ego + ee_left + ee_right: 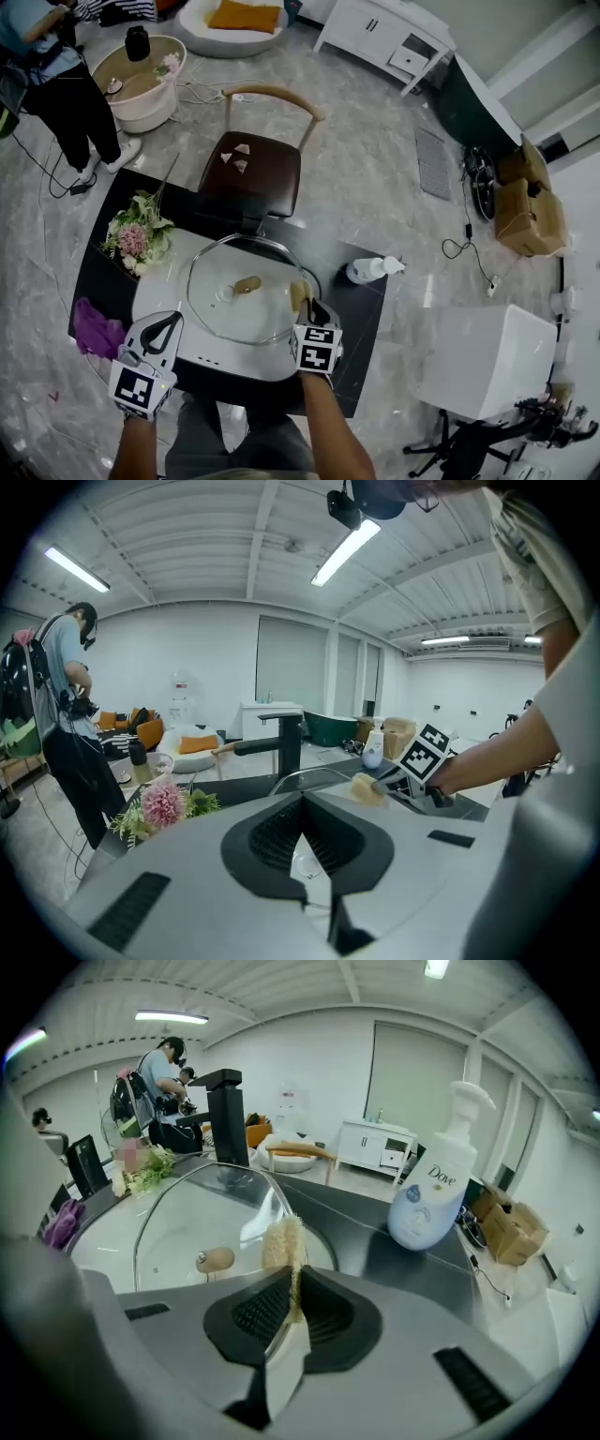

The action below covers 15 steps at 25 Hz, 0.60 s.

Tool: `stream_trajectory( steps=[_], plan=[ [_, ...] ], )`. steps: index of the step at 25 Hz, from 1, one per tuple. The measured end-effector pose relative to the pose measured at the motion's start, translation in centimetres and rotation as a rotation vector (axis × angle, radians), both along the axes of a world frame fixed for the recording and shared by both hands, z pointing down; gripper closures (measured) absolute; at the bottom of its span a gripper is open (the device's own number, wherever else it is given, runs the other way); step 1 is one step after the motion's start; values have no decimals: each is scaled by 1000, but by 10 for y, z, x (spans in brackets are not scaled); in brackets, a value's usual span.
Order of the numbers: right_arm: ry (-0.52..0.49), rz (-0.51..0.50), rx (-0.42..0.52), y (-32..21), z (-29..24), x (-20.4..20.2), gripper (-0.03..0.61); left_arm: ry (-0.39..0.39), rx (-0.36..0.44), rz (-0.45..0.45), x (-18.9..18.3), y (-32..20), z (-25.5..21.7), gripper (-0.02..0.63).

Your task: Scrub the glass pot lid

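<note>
The glass pot lid with a wooden knob lies tilted over the white sink. My right gripper is at the lid's right rim, shut on a yellow sponge that presses against the glass. In the right gripper view the sponge sticks out between the jaws of that gripper, touching the lid beside the knob. My left gripper is at the lid's left rim. Its jaws stand almost together, apparently clamped on the lid's edge.
A black faucet rises behind the sink. A white pump bottle of soap lies on the dark counter to the right. Pink flowers and a purple cloth are at the left. A chair stands beyond; a person stands at far left.
</note>
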State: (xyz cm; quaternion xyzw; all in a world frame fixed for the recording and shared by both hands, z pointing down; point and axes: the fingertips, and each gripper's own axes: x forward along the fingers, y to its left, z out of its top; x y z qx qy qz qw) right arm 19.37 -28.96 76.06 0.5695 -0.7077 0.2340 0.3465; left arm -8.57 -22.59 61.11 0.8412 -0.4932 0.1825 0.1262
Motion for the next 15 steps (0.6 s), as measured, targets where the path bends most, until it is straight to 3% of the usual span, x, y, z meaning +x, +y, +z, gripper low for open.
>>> stream_trajectory(
  steps=[5,9,12,15],
  plan=[
    [13,-23,-1,1,2,-12,541,13,1,-12,-2,1,-1,599],
    [6,-71,-28,8,12,-43,541,11,-3,-29,-15,5,0,600],
    [1,-164,-64,19,27,-92,541,9,-16,-60,-31,9,0,600],
    [-6,-337,-117,38,45,-165,540,15,-9,-73,-46,16,2,599]
  ],
)
